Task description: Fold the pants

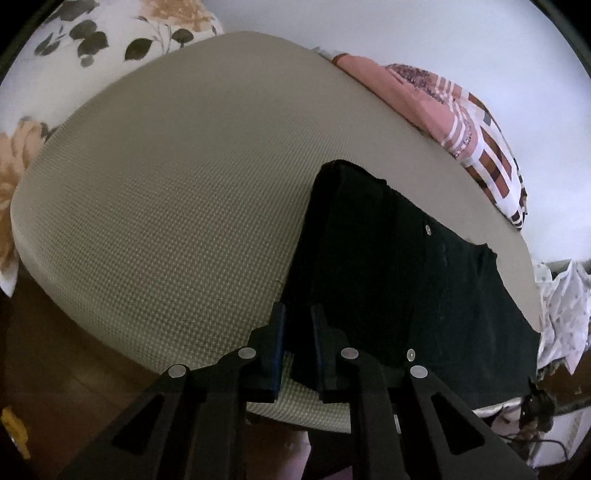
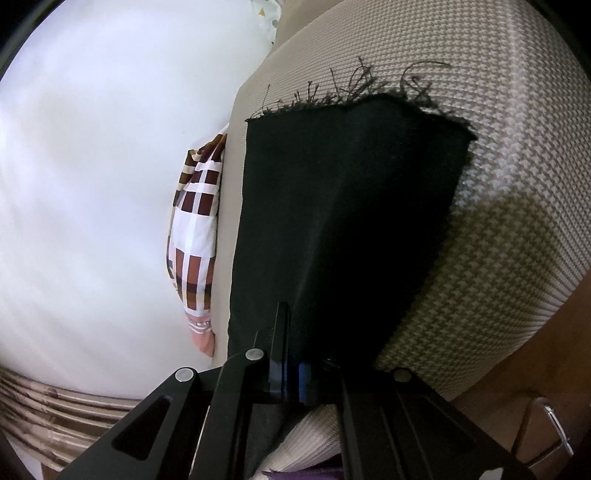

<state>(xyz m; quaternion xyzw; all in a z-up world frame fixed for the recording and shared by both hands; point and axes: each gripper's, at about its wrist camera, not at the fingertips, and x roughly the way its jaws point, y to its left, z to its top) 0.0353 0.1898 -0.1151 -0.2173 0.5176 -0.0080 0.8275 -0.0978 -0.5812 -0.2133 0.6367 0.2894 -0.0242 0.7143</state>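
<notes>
The pants point(image 1: 399, 280) lie flat on the cushion point(image 1: 177, 206). The left tool point(image 1: 298, 328) straddles their edge, narrowly open; the right tool point(image 2: 295, 347) pinches the fabric. Likely mid-fold: next, lift and carry over evenly.

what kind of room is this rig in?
Probably a bedroom at home. The black pants lie on a beige woven mattress or cushion, next to floral bedding and a pink checked cloth by a white wall.
</notes>
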